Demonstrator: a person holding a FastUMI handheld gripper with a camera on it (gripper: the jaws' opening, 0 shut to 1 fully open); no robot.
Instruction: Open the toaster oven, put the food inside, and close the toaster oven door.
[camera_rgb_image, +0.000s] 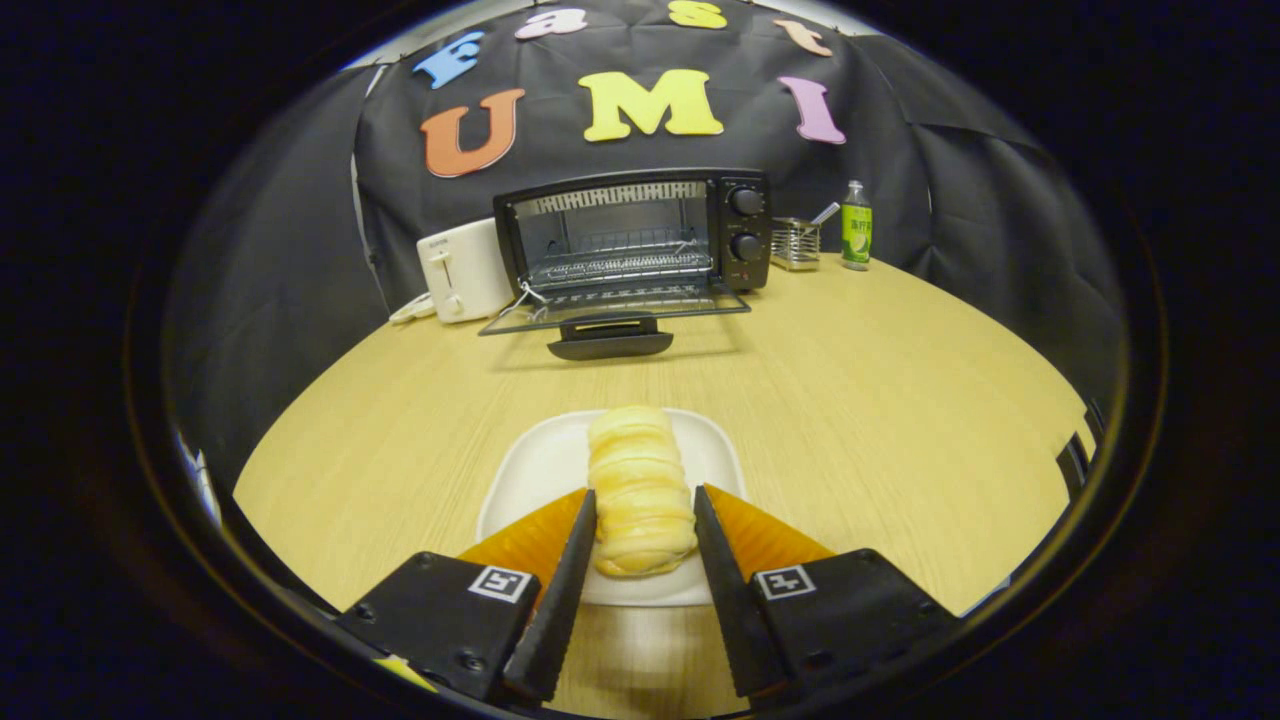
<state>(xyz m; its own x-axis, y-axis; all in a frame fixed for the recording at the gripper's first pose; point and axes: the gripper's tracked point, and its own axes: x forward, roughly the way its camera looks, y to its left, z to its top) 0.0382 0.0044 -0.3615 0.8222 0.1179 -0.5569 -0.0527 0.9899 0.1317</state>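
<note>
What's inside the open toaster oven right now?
Inside the black toaster oven, only a bare wire rack shows. The pale bread roll sits on the white square plate between the gripper fingers.

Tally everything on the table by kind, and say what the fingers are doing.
Appliances: 2 (toaster oven, door open; white toaster)
Food: 1 (bread roll)
Plates: 1 (white plate)
Bottles: 1 (green bottle)
Wire holders: 1 (wire holder)
Total: 6
The gripper fingers flank the roll; contact unclear.

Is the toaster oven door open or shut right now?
Open. The toaster oven door lies folded down flat toward the table, leaving the wire rack exposed.
</note>
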